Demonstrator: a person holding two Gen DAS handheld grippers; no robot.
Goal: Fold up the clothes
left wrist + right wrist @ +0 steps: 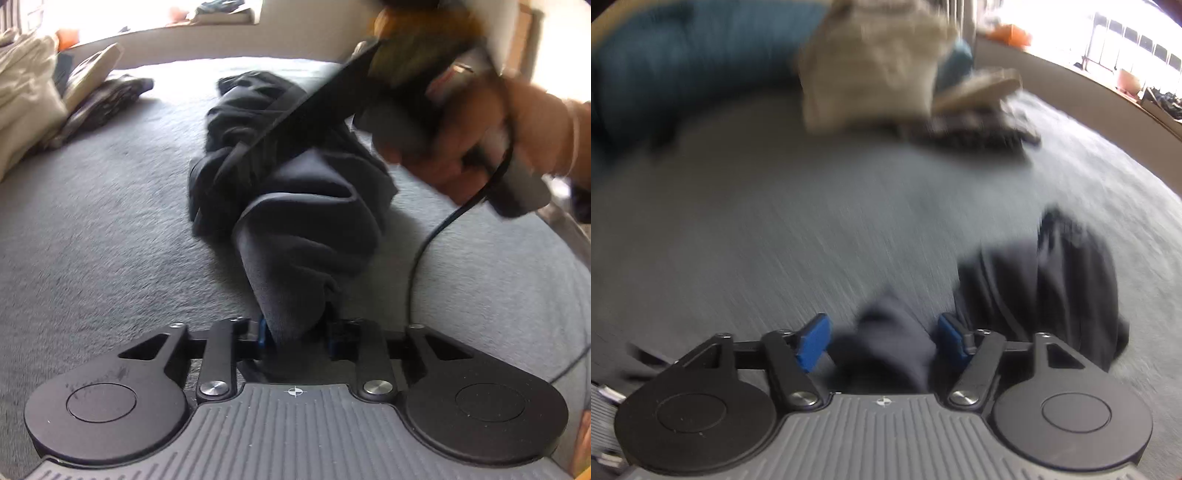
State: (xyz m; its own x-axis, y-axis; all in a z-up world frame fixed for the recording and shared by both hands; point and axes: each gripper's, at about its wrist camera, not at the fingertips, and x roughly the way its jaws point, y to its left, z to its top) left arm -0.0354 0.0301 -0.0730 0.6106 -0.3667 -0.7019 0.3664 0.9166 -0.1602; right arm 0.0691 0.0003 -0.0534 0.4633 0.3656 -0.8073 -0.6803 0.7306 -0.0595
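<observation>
A dark garment (295, 192) lies bunched in a long heap on the grey bed cover (110, 229). My left gripper (295, 332) is shut on the near end of it, and the cloth rises out of the jaws. At the upper right a hand (480, 140) holds my right gripper, blurred, with its black fingers (280, 110) reaching over the heap. In the right wrist view, also blurred, a thick fold of the dark garment (1052, 288) fills the gap between the blue pads (812, 343) of my right gripper (882, 343), and both pads touch it.
Beige pillows (26, 96) (871, 62) and a stack of folded clothes (103, 99) (979, 125) sit at the far side of the bed. A blue cushion (683, 62) lines the head end. A black cable (424, 251) hangs from the right gripper.
</observation>
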